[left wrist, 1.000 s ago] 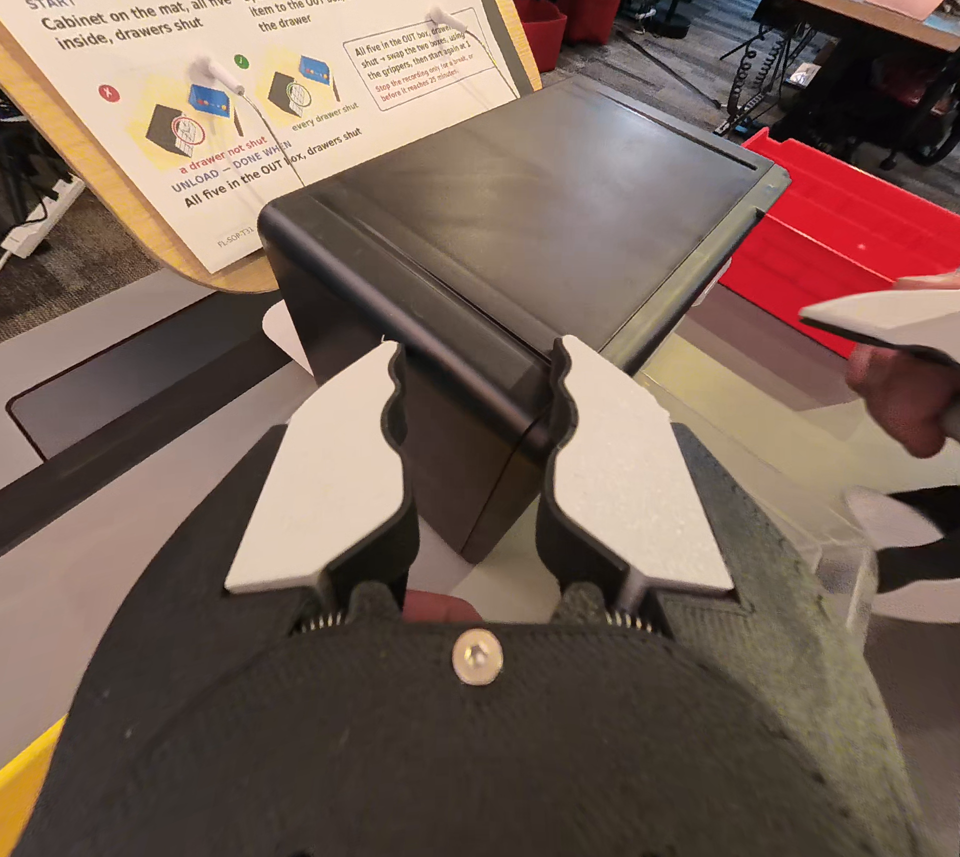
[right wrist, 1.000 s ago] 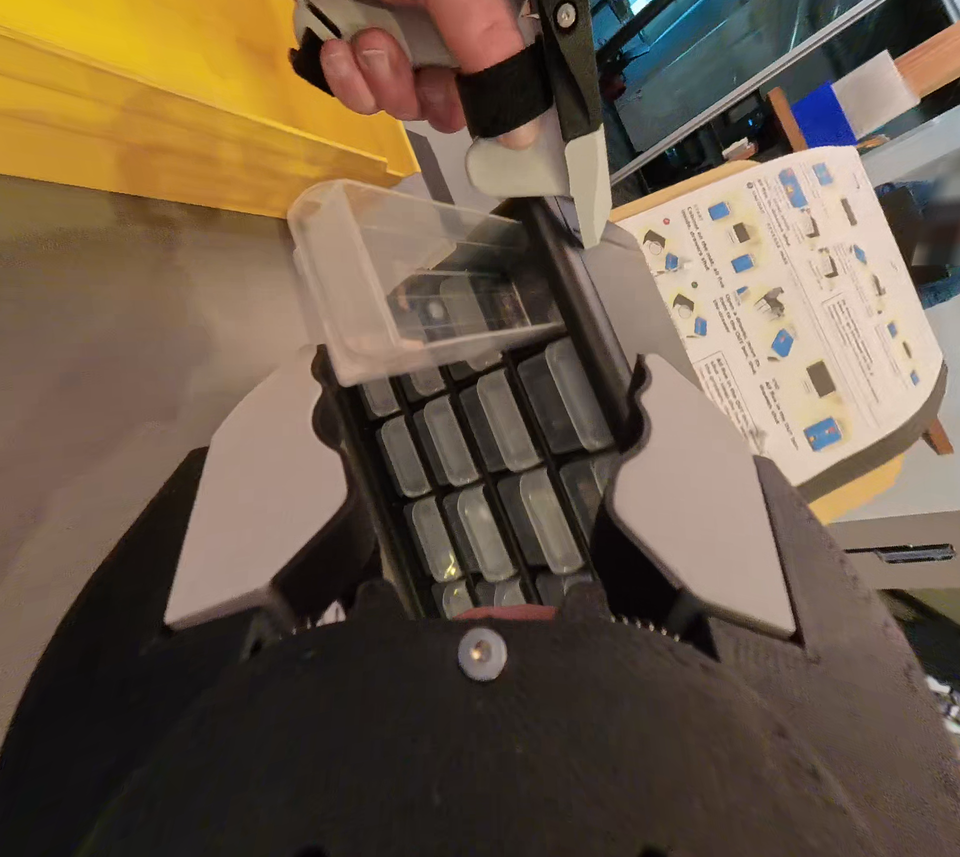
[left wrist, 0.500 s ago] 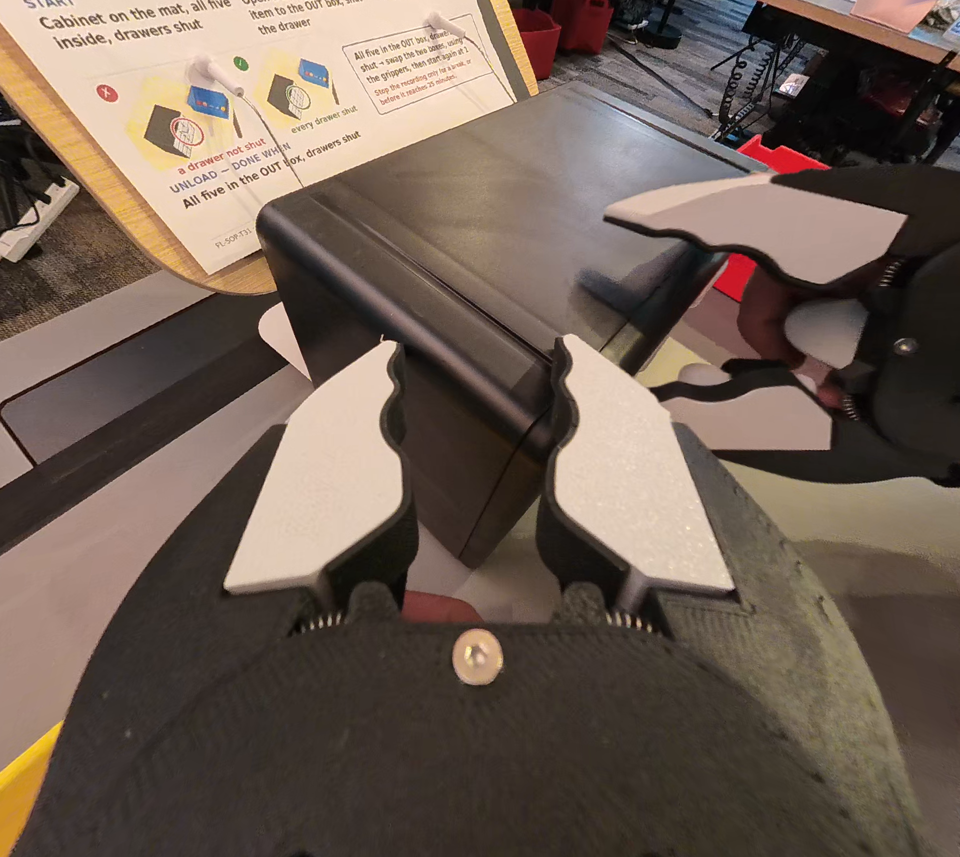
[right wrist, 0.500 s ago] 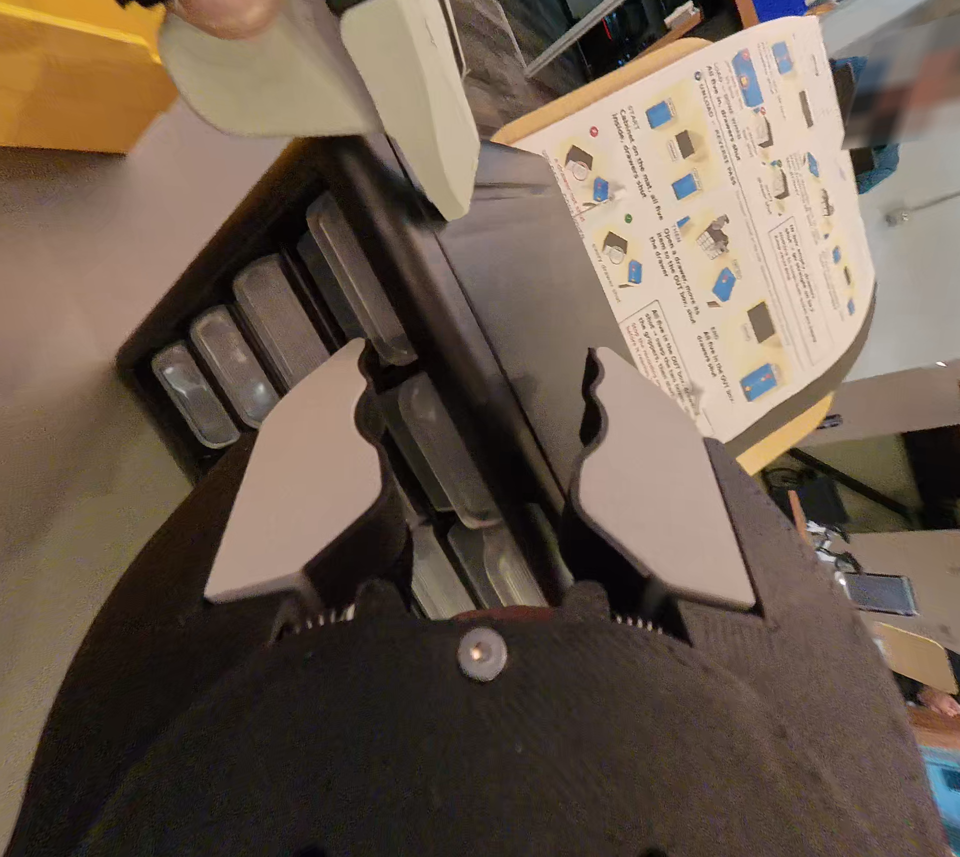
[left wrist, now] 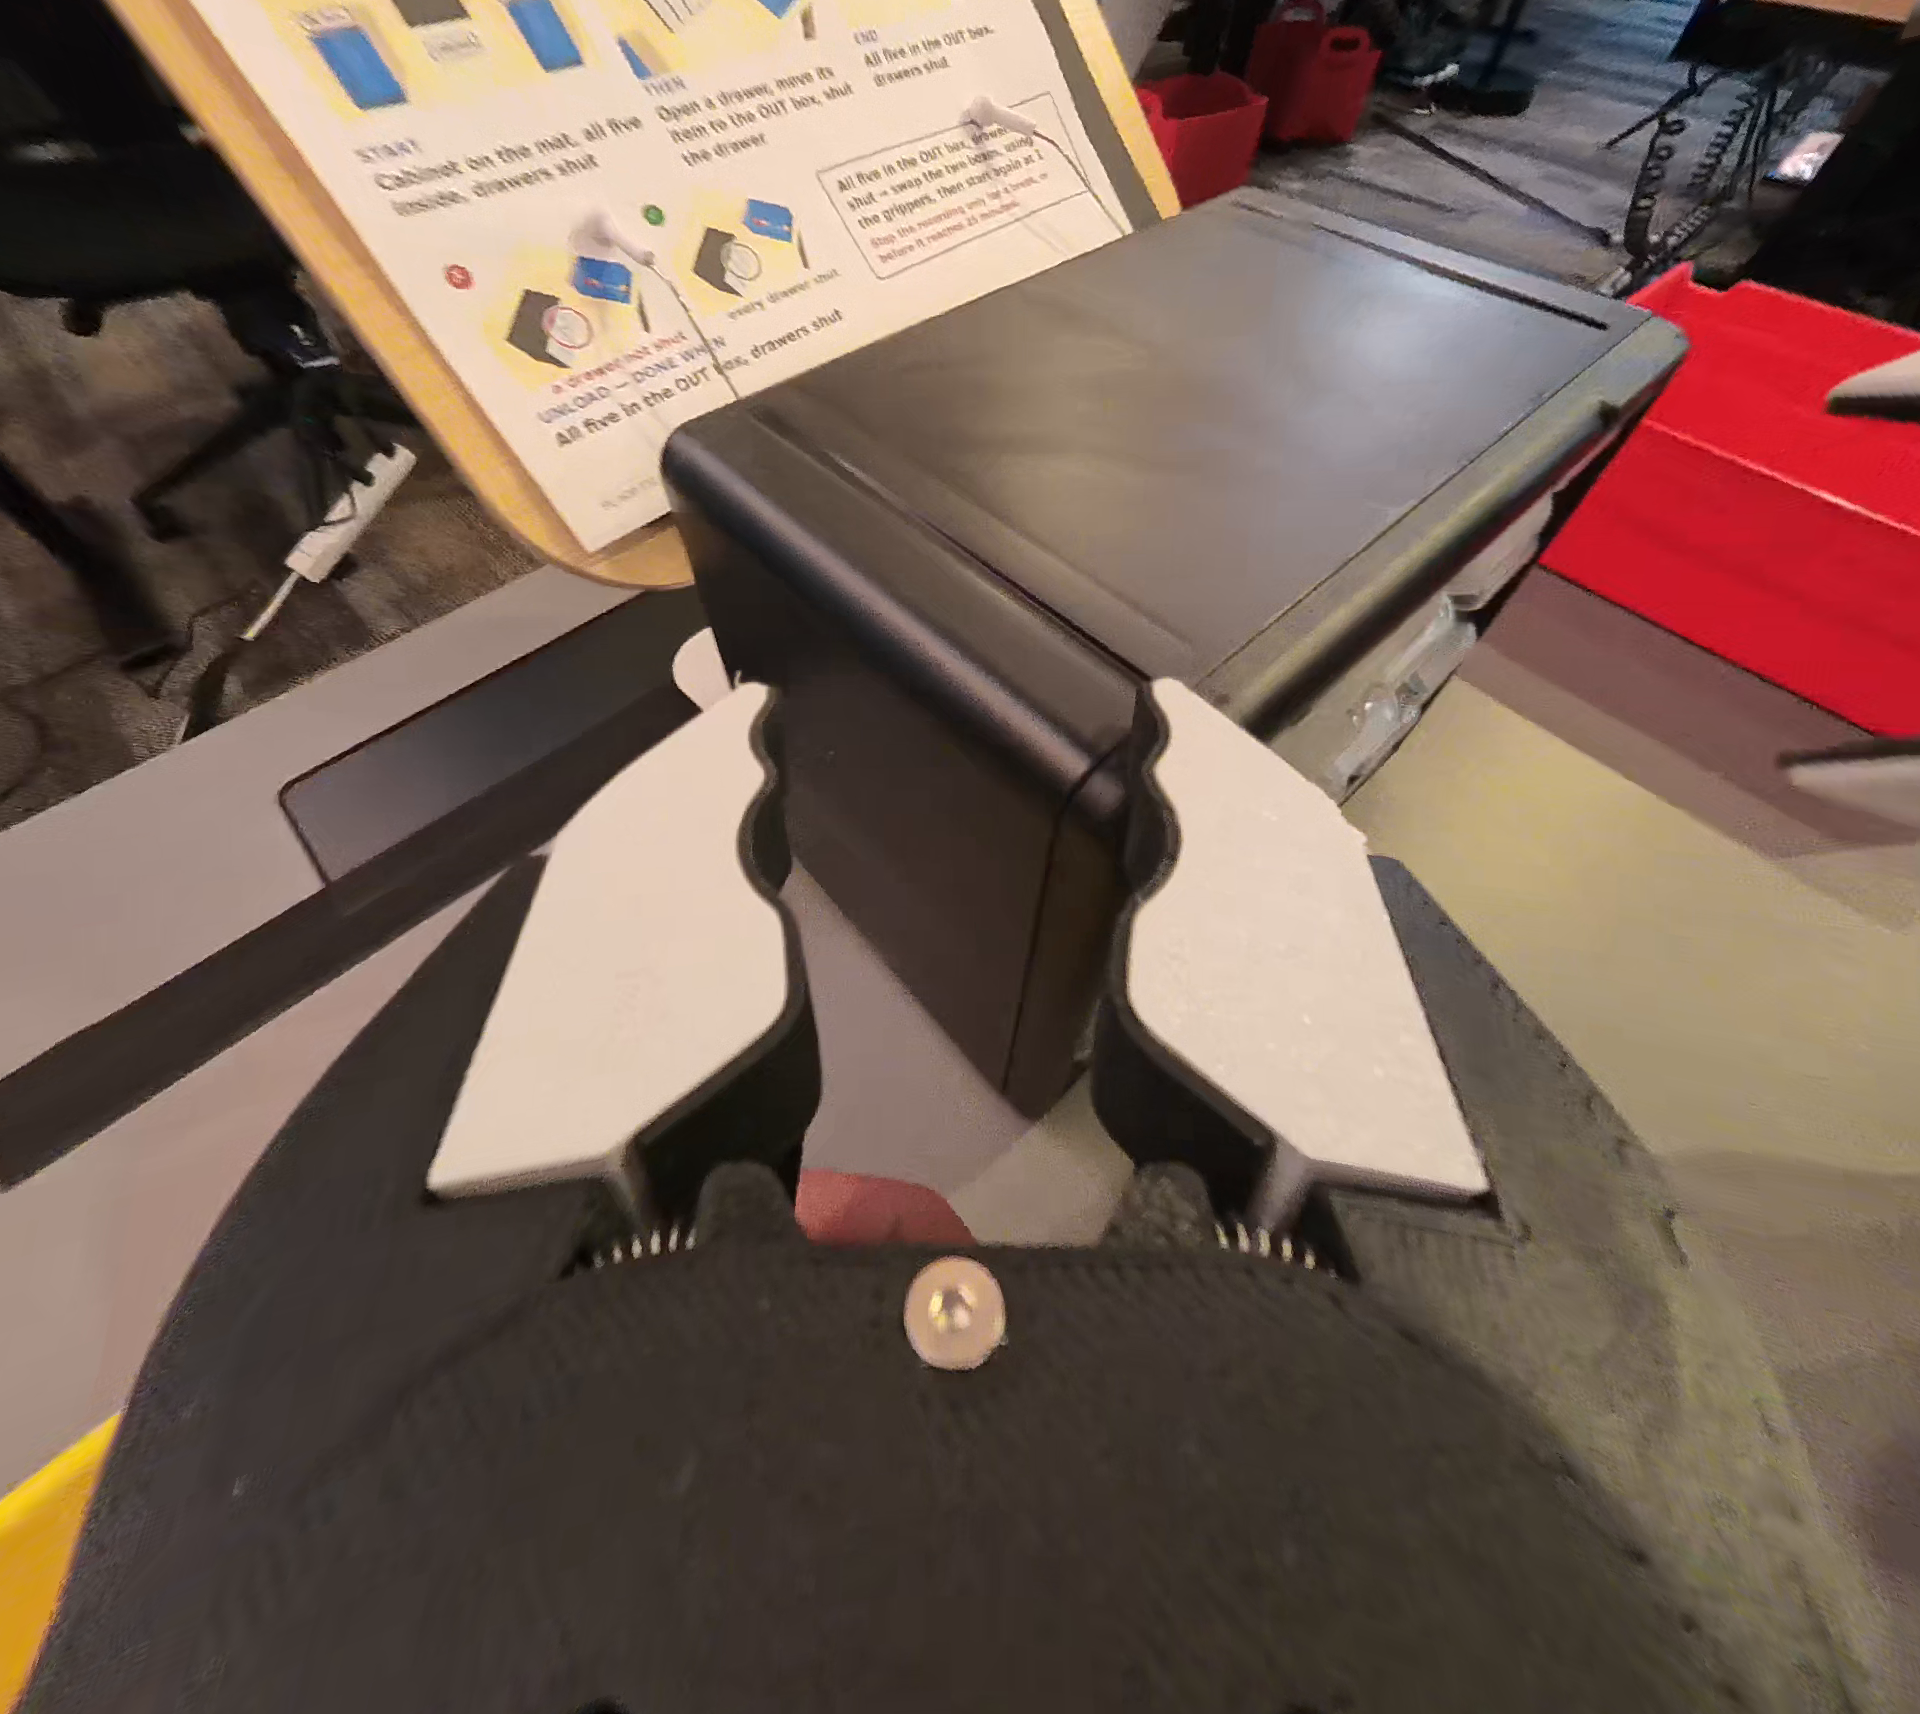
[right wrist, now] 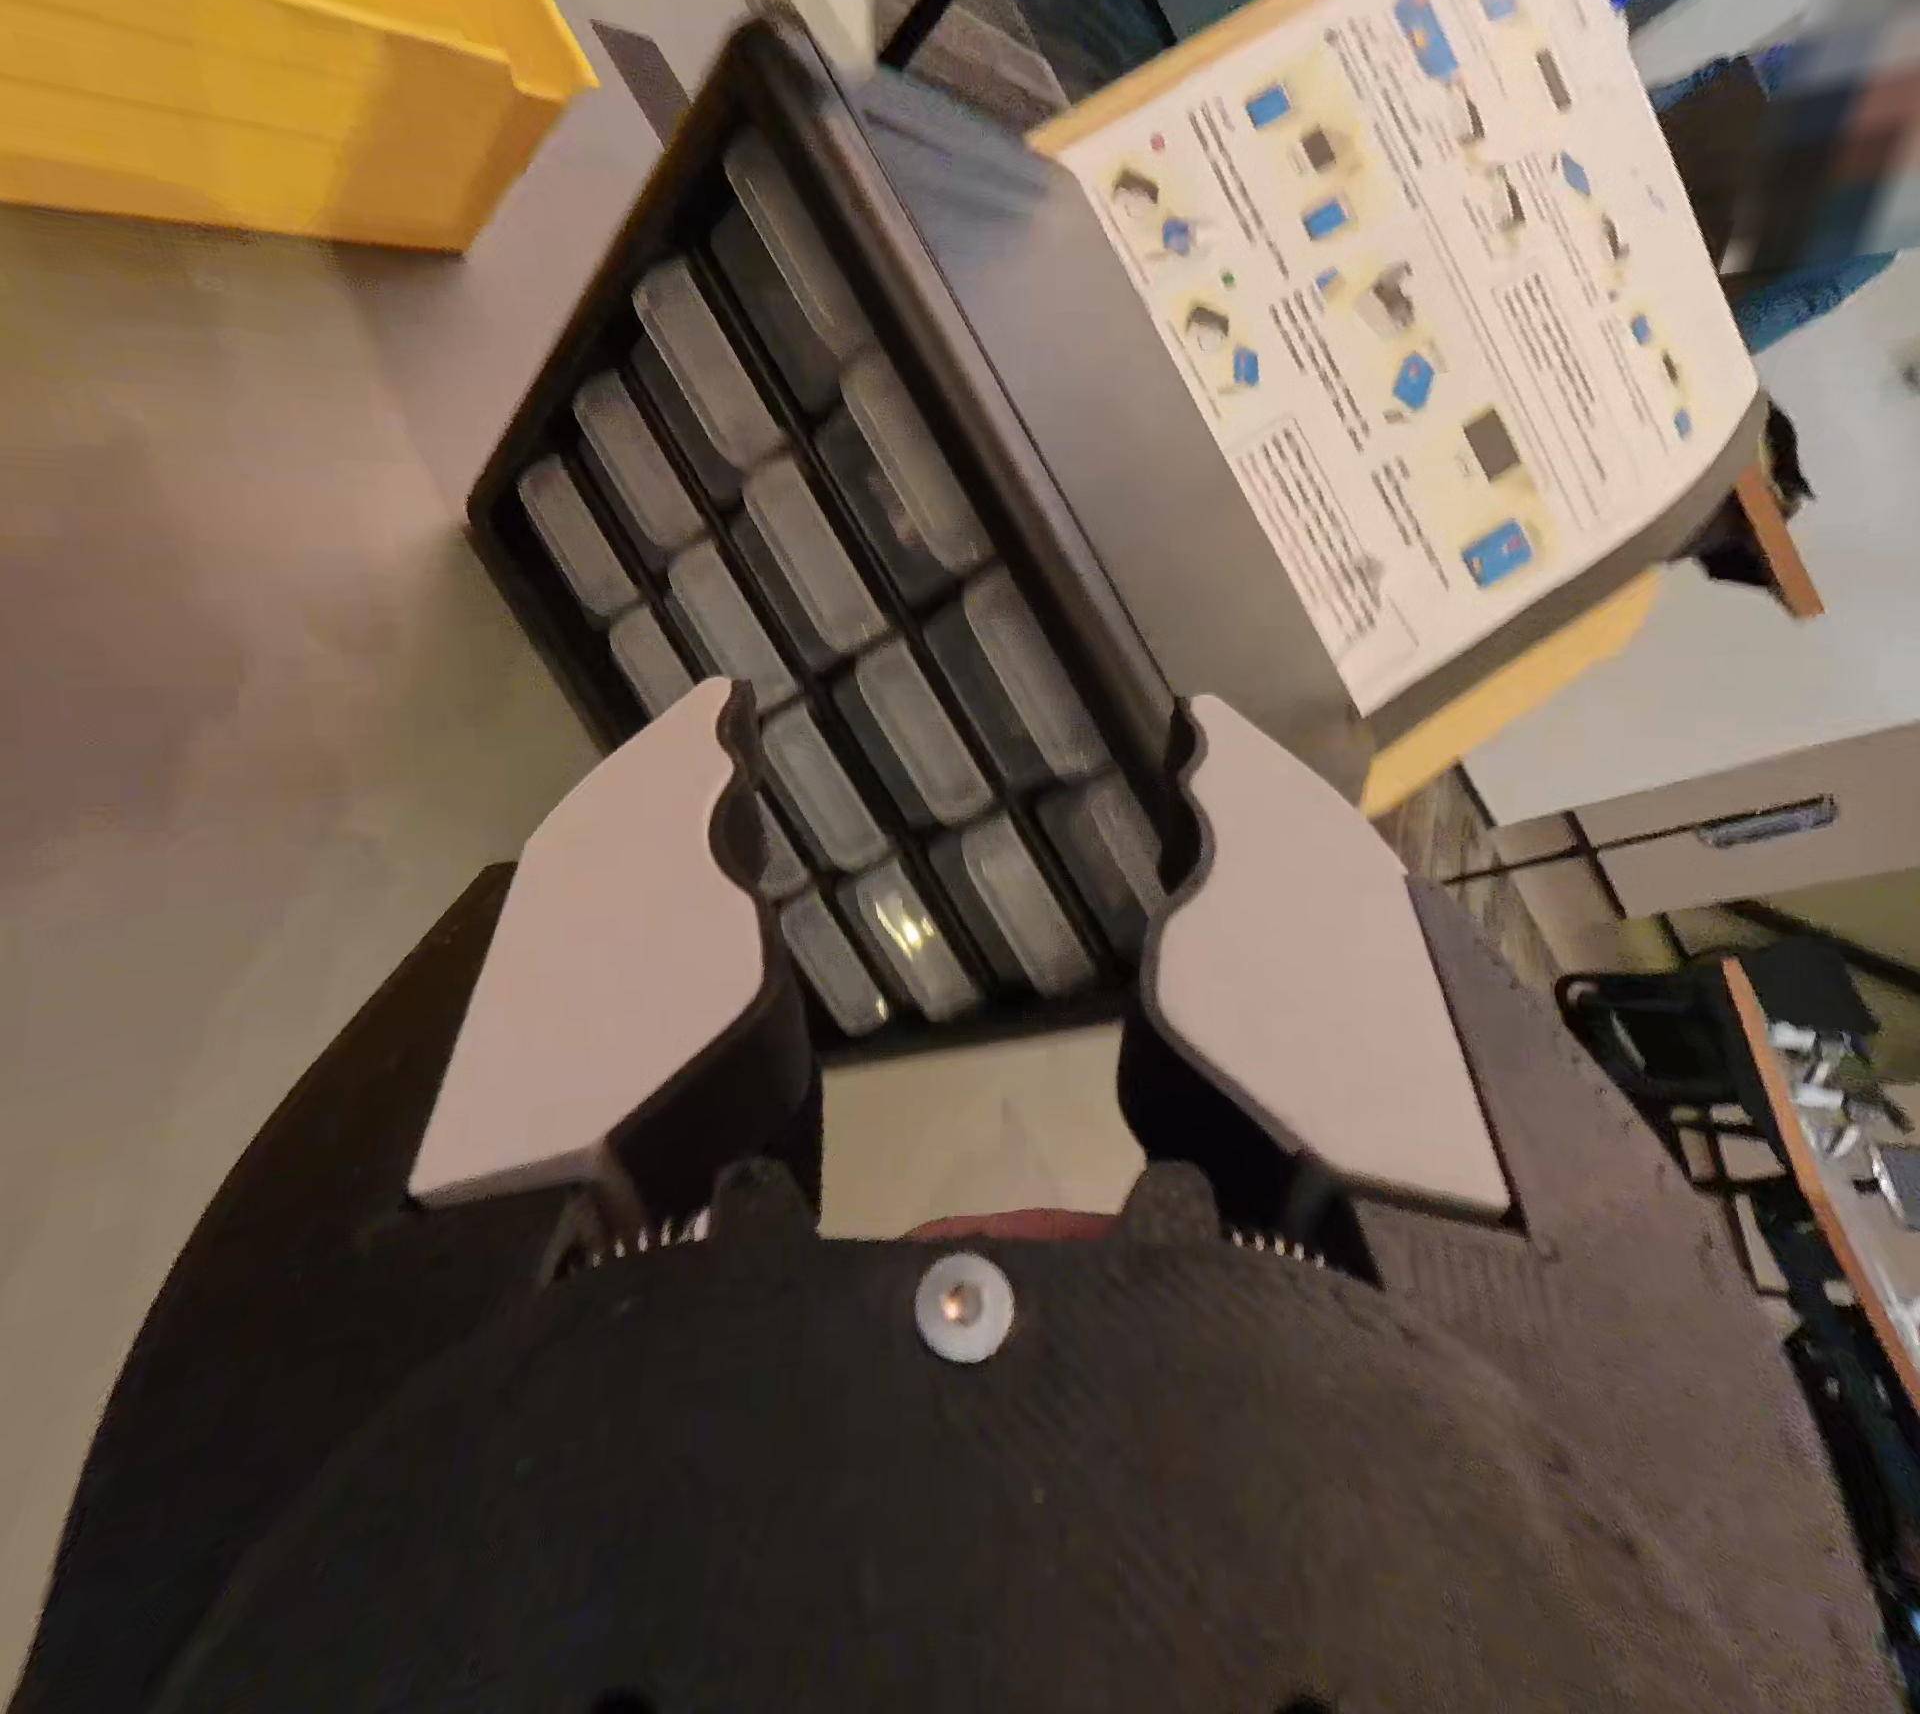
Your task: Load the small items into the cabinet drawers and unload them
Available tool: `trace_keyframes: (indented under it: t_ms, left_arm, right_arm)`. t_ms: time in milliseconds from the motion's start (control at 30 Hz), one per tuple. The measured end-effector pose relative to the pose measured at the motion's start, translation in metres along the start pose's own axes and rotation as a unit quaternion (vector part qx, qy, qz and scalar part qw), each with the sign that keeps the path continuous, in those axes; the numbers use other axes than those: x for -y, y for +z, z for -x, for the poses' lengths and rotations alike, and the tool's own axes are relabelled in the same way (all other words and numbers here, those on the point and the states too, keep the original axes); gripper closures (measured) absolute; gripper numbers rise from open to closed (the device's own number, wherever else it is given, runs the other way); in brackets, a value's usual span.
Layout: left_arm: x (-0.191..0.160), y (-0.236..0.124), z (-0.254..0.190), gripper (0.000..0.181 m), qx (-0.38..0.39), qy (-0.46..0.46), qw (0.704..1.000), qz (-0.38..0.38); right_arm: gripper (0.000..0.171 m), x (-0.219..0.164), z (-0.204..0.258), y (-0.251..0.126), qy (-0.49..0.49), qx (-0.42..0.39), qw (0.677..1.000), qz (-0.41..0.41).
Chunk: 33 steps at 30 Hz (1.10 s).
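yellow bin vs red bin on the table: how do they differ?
Colour: the yellow bin is yellow, the red bin red. Place: the yellow bin lies off the drawer-front side of the black cabinet; the red bin sits past the cabinet's far right corner. Both rest on the grey table, and neither bin's inside shows.

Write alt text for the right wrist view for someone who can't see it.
An open right gripper hangs in front of a black cabinet with rows of clear drawers, all pushed in. A yellow box sits on the grey table beyond it, and an instruction sheet stands behind the cabinet.
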<state>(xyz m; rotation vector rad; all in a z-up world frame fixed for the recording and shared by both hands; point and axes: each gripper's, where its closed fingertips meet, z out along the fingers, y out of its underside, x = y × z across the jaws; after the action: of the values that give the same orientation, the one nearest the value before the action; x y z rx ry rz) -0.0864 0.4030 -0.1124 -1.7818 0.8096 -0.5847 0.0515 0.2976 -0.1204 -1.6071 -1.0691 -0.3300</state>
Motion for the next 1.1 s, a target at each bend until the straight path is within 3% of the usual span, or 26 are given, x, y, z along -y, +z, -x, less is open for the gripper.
trace_keyframes:
  t_ms: [33,167,333,533,700,800,933,1000,1100]
  left_arm:
    - [0.000,-0.008,0.000,0.119,0.004,-0.001,1.000,-0.008]
    - [-0.011,-0.050,0.012,0.118,0.049,0.007,0.999,-0.016]
    - [-0.057,-0.116,0.051,0.112,0.147,0.010,0.989,0.027]
    - [-0.126,-0.197,0.089,0.108,0.246,-0.032,0.965,0.090]
    - [-0.177,-0.266,0.114,0.104,0.339,-0.052,0.928,0.143]
    - [-0.209,-0.279,0.113,0.100,0.328,-0.102,0.923,0.173]
    - [-0.242,-0.273,0.107,0.100,0.297,-0.143,0.921,0.208]
    - [-0.256,-0.267,0.104,0.109,0.279,-0.160,0.921,0.221]
    - [-0.273,-0.261,0.103,0.137,0.275,-0.151,0.918,0.243]
  right_arm:
    - [0.100,-0.012,-0.007,-0.011,0.008,-0.005,1.000,0.009]
    - [0.102,-0.075,-0.036,-0.051,0.064,-0.037,0.996,0.055]
    - [0.105,-0.168,-0.085,-0.112,0.134,-0.104,0.977,0.132]
    - [0.112,-0.296,-0.152,-0.208,0.219,-0.211,0.921,0.243]
    - [0.107,-0.389,-0.152,-0.269,0.311,-0.226,0.868,0.313]
    - [0.108,-0.430,-0.136,-0.283,0.351,-0.213,0.847,0.338]
    - [0.109,-0.455,-0.103,-0.276,0.403,-0.154,0.830,0.354]
    - [0.118,-0.462,-0.093,-0.272,0.410,-0.133,0.827,0.361]
    - [0.134,-0.461,-0.082,-0.262,0.431,-0.107,0.829,0.339]
